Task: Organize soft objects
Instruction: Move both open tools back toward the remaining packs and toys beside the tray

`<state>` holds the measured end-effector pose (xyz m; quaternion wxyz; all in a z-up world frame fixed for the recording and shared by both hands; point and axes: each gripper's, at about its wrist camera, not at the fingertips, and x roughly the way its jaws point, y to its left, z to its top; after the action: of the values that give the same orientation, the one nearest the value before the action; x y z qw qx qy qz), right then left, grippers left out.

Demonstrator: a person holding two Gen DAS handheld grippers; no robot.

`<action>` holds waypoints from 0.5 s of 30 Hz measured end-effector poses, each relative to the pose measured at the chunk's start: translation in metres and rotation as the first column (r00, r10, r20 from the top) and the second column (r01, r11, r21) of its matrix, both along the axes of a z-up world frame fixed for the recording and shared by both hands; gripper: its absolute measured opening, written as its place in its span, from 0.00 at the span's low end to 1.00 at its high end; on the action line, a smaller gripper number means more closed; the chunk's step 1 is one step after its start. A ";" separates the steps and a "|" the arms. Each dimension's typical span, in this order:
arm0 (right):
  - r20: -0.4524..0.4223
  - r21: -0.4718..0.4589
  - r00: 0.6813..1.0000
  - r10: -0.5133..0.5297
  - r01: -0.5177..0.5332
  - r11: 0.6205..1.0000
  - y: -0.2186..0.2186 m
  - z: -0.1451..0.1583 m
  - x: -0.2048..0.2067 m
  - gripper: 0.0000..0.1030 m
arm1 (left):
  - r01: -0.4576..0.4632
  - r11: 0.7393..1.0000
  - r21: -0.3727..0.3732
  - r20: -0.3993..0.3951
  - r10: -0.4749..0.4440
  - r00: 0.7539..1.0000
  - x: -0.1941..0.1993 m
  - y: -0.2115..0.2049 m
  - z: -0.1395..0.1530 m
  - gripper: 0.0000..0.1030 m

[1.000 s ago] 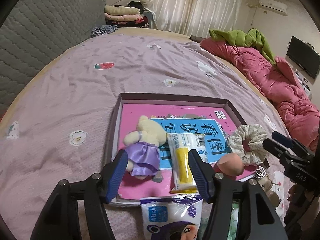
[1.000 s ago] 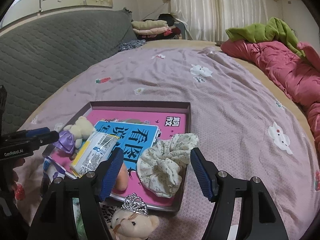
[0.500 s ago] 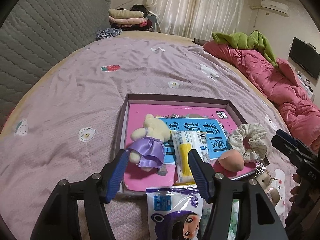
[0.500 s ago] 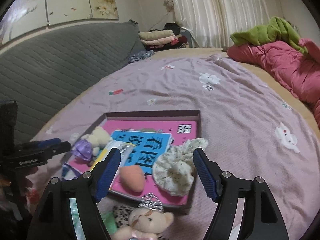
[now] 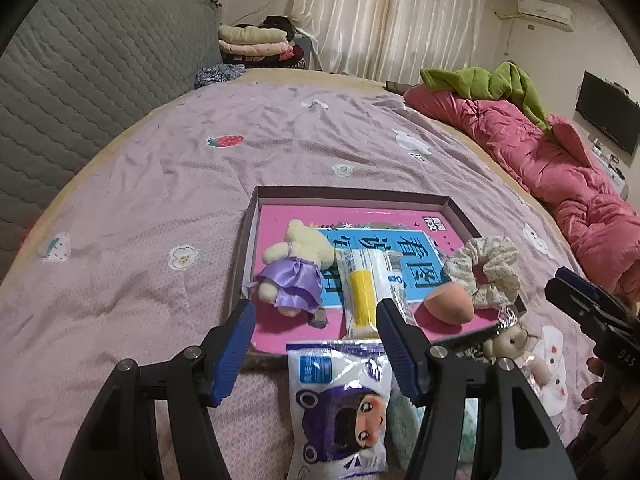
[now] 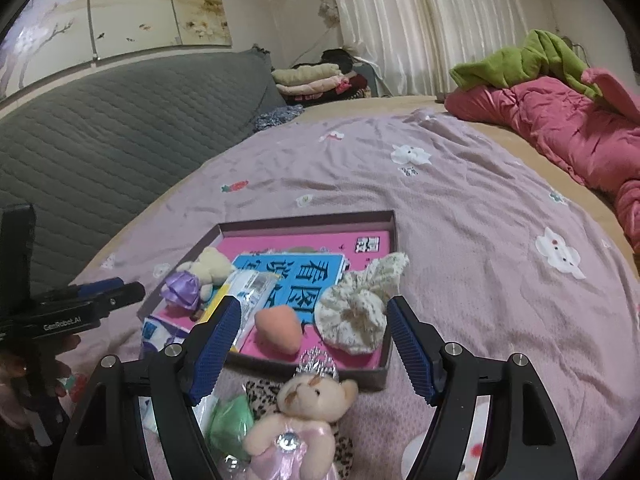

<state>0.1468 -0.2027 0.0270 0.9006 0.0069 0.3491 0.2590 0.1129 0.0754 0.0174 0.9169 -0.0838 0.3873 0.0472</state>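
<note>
A shallow box (image 5: 456, 210) lay on a bed (image 5: 160, 208) covered in a lilac sheet. Inside it, over a pink and blue book (image 5: 404, 252), sat a small bear in a purple dress (image 5: 296, 268), a yellow packet (image 5: 366, 288), a peach-coloured sponge (image 5: 444, 302) and a floral scrunchie (image 5: 488, 270). The left gripper (image 5: 316, 344) hovered above the box's near edge, its fingers wide apart and empty, over a purple cartoon pouch (image 5: 340, 404) lying on the sheet. The right gripper (image 6: 308, 352) was also spread wide, holding nothing, above a bear in a pink dress and tiara (image 6: 304, 412) that lay just outside the box beside something green (image 6: 230, 424).
</note>
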 end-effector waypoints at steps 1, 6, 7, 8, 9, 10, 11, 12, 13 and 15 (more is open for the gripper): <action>-0.004 -0.008 1.000 0.000 0.000 1.000 0.001 -0.001 -0.002 0.74 | 0.002 1.000 0.001 -0.004 -0.002 1.000 -0.003 -0.001 -0.001 0.61; -0.003 -0.043 1.000 0.013 -0.013 0.999 0.004 -0.002 -0.013 0.74 | 0.005 1.000 0.003 -0.025 -0.005 1.000 -0.013 -0.005 -0.004 0.61; 0.003 -0.051 1.000 0.015 -0.015 0.999 0.005 -0.002 -0.016 0.74 | 0.007 1.000 0.005 -0.026 -0.007 1.000 -0.015 -0.006 -0.004 0.61; 0.007 -0.055 1.000 0.017 -0.017 0.998 0.005 -0.002 -0.019 0.74 | 0.009 1.000 0.005 -0.028 -0.009 1.000 -0.016 -0.007 -0.004 0.61; 0.007 -0.056 1.000 0.021 -0.020 0.998 0.005 -0.001 -0.021 0.74 | 0.011 1.000 0.005 -0.029 -0.011 1.000 -0.018 -0.008 -0.004 0.61; 0.003 -0.054 1.000 0.023 -0.023 0.998 0.005 -0.001 -0.024 0.74 | 0.011 1.000 0.006 -0.029 -0.011 1.000 -0.019 -0.008 -0.004 0.61; 0.002 -0.054 1.000 0.025 -0.025 0.998 0.005 -0.001 -0.027 0.74 | 0.011 1.000 0.005 -0.031 -0.011 0.999 -0.020 -0.009 -0.004 0.61; 0.002 -0.055 1.000 0.029 -0.029 0.998 0.005 0.000 -0.029 0.74 | 0.012 1.000 0.001 -0.030 -0.012 0.999 -0.022 -0.010 -0.004 0.61; 0.002 -0.058 1.000 0.031 -0.031 0.998 0.005 0.000 -0.031 0.74 | 0.011 1.000 -0.001 -0.029 -0.011 1.000 -0.023 -0.010 -0.004 0.61; 0.004 -0.066 0.999 0.036 -0.035 0.997 0.005 0.000 -0.035 0.74 | 0.006 1.000 0.000 -0.027 -0.006 1.000 -0.027 -0.012 -0.003 0.61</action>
<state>0.1123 -0.1979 0.0275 0.8965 -0.0298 0.3552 0.2632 0.0860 0.0632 0.0140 0.9118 -0.0820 0.3997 0.0453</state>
